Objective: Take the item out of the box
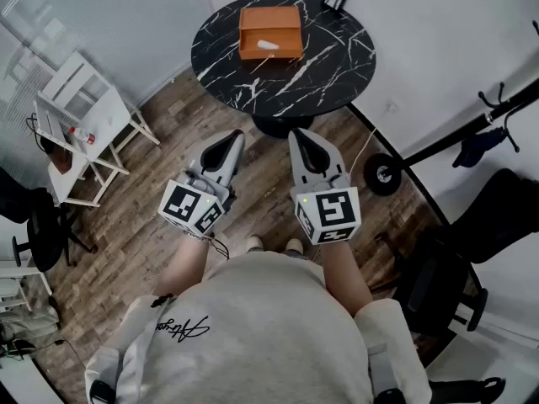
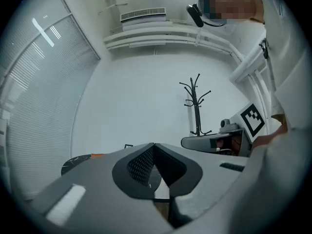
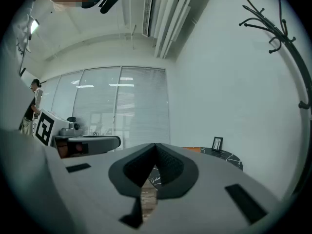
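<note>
- Two grippers are held low in front of the person, above a wooden floor: the left gripper (image 1: 229,141) and the right gripper (image 1: 301,137). Both pairs of jaws are pressed together, and nothing is seen between them in either gripper view.
- One open orange box (image 1: 253,28) is set on a round black marble worktop (image 1: 337,66), well apart from both grippers. A small white item (image 1: 268,45) lies inside it, near the wall closest to the person.
- The item is judged to be light, given how little of the box floor is covered by it. Whether it is stiff or soft cannot be told.
- A hold from above, across its narrow width, is judged most workable, since a sideways approach would be blocked by the box walls.
- The box may slide on the smooth marble, so it might need to be steadied by the second gripper.
- Little of the item's shape can be made out; it is too small in the head view.
- Only an orange sliver of the box is shown in each gripper view, and the item is not shown there at all.
</note>
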`<state>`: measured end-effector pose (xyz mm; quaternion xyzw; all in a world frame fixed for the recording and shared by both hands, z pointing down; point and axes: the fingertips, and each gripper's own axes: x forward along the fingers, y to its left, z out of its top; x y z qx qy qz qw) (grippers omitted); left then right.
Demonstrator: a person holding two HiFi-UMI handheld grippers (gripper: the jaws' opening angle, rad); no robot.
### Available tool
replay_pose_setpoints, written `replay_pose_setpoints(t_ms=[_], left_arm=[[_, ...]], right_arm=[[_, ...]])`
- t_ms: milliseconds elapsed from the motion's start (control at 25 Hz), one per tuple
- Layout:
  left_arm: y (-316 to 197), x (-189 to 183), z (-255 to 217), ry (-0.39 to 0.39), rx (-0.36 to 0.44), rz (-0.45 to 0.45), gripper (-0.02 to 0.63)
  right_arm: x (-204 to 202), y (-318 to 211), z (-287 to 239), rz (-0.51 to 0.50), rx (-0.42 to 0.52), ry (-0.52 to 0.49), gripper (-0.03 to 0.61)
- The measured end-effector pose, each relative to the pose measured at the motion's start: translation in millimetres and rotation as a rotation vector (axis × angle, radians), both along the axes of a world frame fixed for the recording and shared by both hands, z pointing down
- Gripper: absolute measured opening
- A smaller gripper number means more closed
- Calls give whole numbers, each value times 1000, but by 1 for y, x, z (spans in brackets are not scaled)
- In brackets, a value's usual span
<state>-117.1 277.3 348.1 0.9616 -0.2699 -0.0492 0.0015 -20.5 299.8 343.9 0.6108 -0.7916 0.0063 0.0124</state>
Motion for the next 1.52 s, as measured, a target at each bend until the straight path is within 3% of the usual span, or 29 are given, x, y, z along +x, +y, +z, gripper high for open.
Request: replay_pose_setpoints(t_ms=[480, 880, 1240, 1520], left_arm=[[-3, -15, 4, -3, -1, 23, 3], [-38, -41, -1, 18, 24, 24, 3], [-51, -53, 10, 26, 14, 80, 3], [-59, -45, 3, 38, 22, 90, 2]], right_arm=[[-9, -1, 1, 12, -7, 14, 9], [-15, -28, -12, 51, 29, 68, 11], [-55, -44, -13, 21, 60, 141, 11], [-34, -52, -21, 101, 79, 107, 11]])
